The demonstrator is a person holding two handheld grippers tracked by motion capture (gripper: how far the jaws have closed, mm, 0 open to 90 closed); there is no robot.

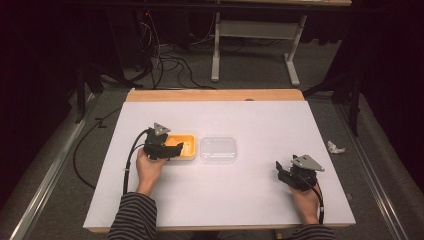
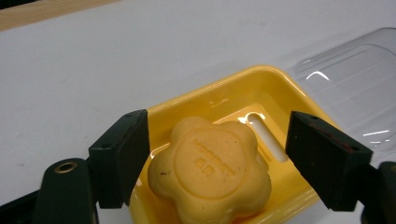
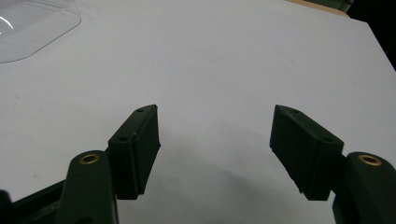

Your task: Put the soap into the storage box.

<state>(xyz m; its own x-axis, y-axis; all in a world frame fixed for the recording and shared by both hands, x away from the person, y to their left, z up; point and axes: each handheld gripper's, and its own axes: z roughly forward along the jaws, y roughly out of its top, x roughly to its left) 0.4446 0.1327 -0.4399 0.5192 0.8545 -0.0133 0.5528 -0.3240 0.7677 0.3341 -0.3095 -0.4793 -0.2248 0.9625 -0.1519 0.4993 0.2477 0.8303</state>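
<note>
At centre left of the high view, our left tool [image 1: 172, 148] hangs over the yellow soap dish [image 1: 186, 151]. Its own view reveals a flower-shaped soap [image 2: 211, 172] in the dish between wide jaws, untouched. The clear lid [image 1: 218, 149] lies just right. Our right tool [image 1: 281, 171], lower right, gapes over bare bench [image 1: 250, 195].

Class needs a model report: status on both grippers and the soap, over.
Left gripper open, fingers straddling soap in yellow dish. Right gripper open, idle. Clear lid beside dish; nothing blocking.
</note>
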